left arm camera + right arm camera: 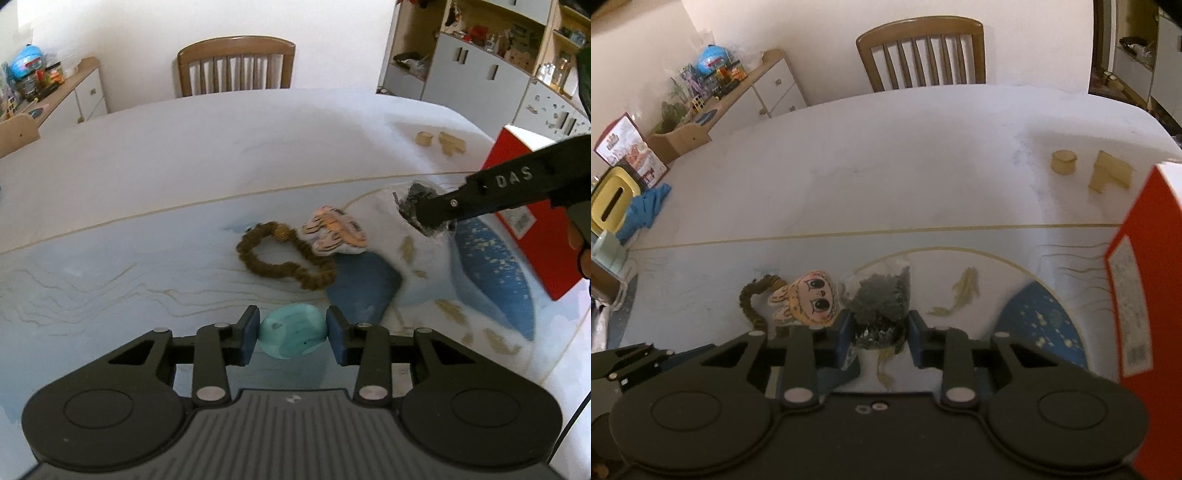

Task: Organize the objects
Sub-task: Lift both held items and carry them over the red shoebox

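Observation:
My left gripper (291,334) is shut on a small teal oval object (291,334), both blue pads pressing its sides just above the table. My right gripper (877,328) is shut on a clear plastic bag of dark grey stuff (882,299); from the left wrist view that gripper (428,218) reaches in from the right with the bag (413,201) at its tip. On the patterned mat lie a brown scrunchie (284,254) and a small plush cartoon face (334,230), seen again as the plush face (809,299) and the scrunchie (753,299) just left of the bag.
A red box (1145,280) stands at the right edge, close to my right gripper. Small wooden blocks (1063,161) sit at the far right of the white table (886,155). A wooden chair (921,55) stands behind. Blue cloth (646,210) and a yellow box (613,203) lie at the left.

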A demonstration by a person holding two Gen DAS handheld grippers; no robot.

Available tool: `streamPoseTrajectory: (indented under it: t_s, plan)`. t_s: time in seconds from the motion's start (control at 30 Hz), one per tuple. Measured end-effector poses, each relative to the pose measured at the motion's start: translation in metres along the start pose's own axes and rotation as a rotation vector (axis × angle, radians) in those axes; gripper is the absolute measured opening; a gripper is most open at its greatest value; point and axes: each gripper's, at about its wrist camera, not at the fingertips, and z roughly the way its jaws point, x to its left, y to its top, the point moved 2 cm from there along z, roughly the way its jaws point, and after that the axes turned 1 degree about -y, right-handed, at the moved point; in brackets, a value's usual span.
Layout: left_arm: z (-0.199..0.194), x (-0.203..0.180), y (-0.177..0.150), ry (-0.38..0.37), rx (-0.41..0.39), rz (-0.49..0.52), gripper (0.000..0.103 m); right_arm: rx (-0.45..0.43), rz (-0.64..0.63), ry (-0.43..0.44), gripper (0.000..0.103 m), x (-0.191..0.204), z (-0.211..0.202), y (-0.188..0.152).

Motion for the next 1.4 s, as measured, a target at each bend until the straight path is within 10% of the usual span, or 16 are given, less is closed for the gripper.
streamPoseTrajectory:
  t_s: [0.77, 1.4]
  plan:
    - [-0.06, -0.117, 0.052, -0.117, -0.039, 0.138, 0.039, -0.188, 0.022, -0.062, 0.03, -0.052, -0.145, -0.032]
    - [-0.052, -0.264, 0.084, -0.143, -0.07, 0.26, 0.039, -0.284, 0.095, -0.113, 0.03, -0.179, -0.223, -0.063]
